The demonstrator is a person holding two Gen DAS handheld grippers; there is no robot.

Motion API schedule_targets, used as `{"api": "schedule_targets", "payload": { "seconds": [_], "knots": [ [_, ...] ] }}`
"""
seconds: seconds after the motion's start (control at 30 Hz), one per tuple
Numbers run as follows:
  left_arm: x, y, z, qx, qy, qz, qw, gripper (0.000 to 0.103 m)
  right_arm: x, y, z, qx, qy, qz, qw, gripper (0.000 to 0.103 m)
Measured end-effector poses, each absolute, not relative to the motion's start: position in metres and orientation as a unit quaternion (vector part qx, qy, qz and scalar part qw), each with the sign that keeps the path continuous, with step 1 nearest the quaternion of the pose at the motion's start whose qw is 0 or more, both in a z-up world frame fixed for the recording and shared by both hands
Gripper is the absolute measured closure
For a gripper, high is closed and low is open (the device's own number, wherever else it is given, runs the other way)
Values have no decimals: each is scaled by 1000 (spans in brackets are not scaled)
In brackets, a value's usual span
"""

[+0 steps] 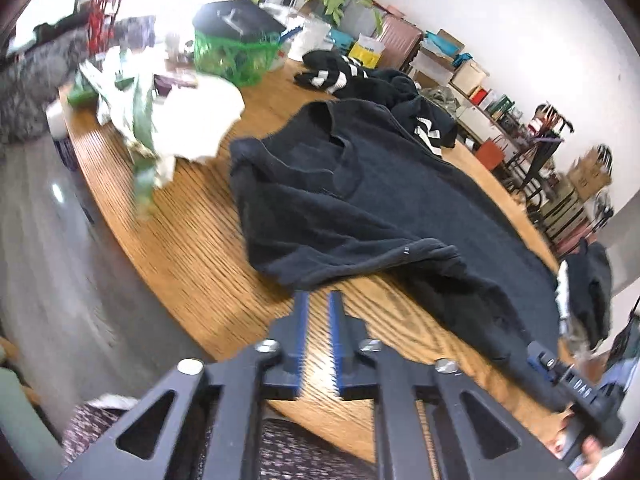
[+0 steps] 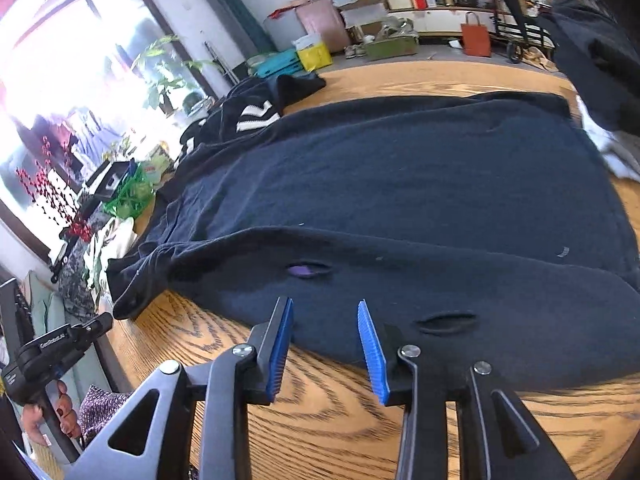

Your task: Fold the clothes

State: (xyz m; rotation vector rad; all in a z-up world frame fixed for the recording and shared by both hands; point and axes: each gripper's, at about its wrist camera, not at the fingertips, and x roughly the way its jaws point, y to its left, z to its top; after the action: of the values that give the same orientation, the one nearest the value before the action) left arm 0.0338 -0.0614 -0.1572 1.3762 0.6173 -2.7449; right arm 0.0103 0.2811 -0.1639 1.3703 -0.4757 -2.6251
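a dark navy garment (image 2: 400, 184) lies spread across the wooden table (image 2: 320, 412), its near edge bunched into a long ridge with a couple of small slits showing in the cloth. the right gripper (image 2: 325, 312) hovers just over that near edge, its blue-padded jaws set well apart and holding nothing. the left gripper (image 1: 319, 300) sits above bare wood (image 1: 192, 248) just short of the garment's (image 1: 360, 200) rolled hem, its jaws drawn close with only a narrow gap between them, empty too. beyond the navy piece a black garment with white stripes (image 1: 348, 76) is heaped, and to the left of it lie a white cloth (image 1: 192, 120) and a green basket (image 1: 236, 56). a hand (image 2: 52, 412) grips the other tool's handle at the lower left of the right wrist view
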Motion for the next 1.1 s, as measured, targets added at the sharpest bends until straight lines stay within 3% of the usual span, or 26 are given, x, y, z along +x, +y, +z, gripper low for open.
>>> {"api": "schedule_targets", "payload": {
  "seconds": [0.07, 0.23, 0.33, 0.43, 0.47, 0.9, 1.1],
  "knots": [
    [33, -66, -159, 440, 194, -877, 8, 49, 6, 274, -164, 458, -155, -872, 77, 64],
    [19, -66, -172, 445, 198, -873, 11, 49, -4, 259, -162, 460, -147, -870, 96, 63],
    [11, -60, -176, 438, 187, -879, -7, 64, -10, 249, -161, 462, -142, -869, 107, 62],
    [8, -53, -176, 430, 156, -889, 5, 91, -16, 240, -160, 463, -137, -868, 119, 61],
    [5, -56, -176, 431, 165, -887, 5, 93, -18, 238, -160, 464, -137, -867, 122, 61],
    [-68, -66, -125, 393, 174, -903, -5, 95, -39, 220, -165, 464, -145, -860, 158, 59],
    [-129, -59, -136, 432, 153, -889, 7, 95, -47, 209, -158, 454, -139, -862, 180, 59]
  ]
}}
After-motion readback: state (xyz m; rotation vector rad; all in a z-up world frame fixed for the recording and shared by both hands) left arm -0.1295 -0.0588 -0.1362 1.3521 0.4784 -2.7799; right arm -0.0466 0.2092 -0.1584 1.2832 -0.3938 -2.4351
